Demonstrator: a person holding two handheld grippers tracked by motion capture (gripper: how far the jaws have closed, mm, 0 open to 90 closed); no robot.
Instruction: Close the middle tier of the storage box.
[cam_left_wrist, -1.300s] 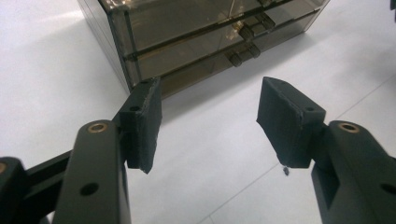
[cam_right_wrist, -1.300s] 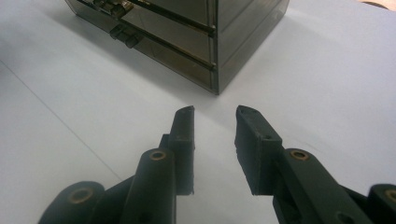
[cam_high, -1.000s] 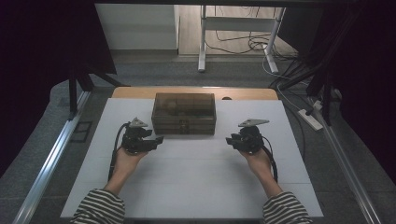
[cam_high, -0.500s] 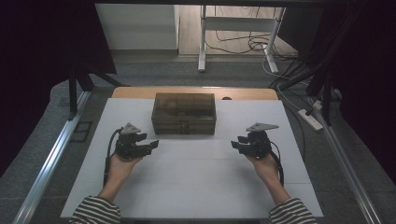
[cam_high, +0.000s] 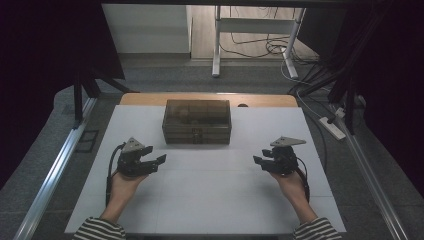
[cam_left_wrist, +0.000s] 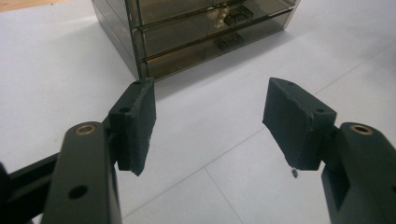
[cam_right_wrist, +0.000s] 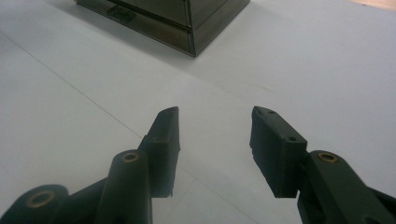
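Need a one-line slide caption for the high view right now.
Two hand-held grippers, left gripper and right gripper, both open and empty, flank a smoky translucent drawer box on the white table.

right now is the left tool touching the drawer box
No, the left tool hangs open over the white table, apart from the drawer box.

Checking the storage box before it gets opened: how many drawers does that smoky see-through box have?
3. The smoky translucent plastic drawer box shows three stacked drawers in the left gripper view: top, middle, bottom. Its far side is hidden, so more could exist there.
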